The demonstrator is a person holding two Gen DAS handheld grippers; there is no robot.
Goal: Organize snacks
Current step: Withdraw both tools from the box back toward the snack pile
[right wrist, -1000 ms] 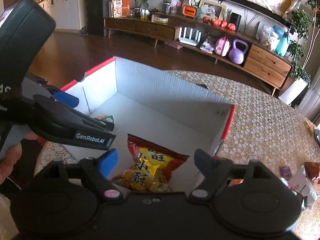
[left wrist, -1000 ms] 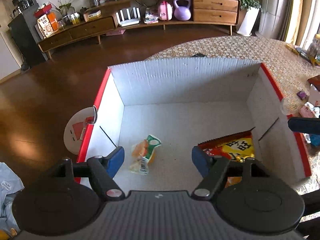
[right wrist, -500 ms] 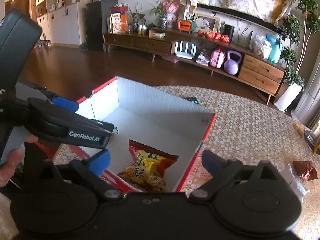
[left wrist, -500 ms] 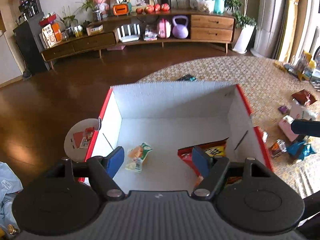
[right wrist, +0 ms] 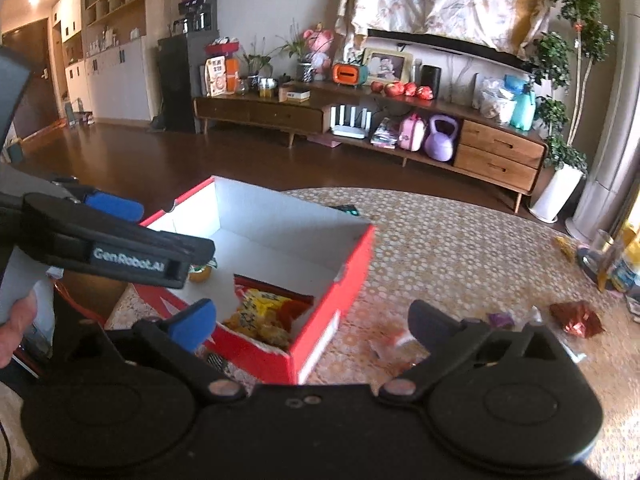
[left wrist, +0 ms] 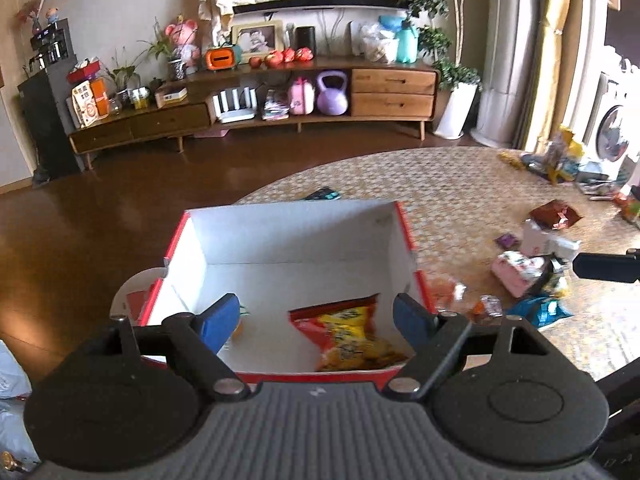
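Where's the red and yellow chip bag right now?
The red and yellow chip bag lies inside the red box, in its near right corner in the left wrist view, with a small orange snack to its left.

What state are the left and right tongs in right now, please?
Left tongs: open, holding nothing, just been opening.
Right tongs: open, holding nothing, just been opening.

Bright daylight, fisheye-warped edges, slight blur

Left gripper (left wrist: pixel 316 320) empty, right gripper (right wrist: pixel 312 322) empty (both just widened)
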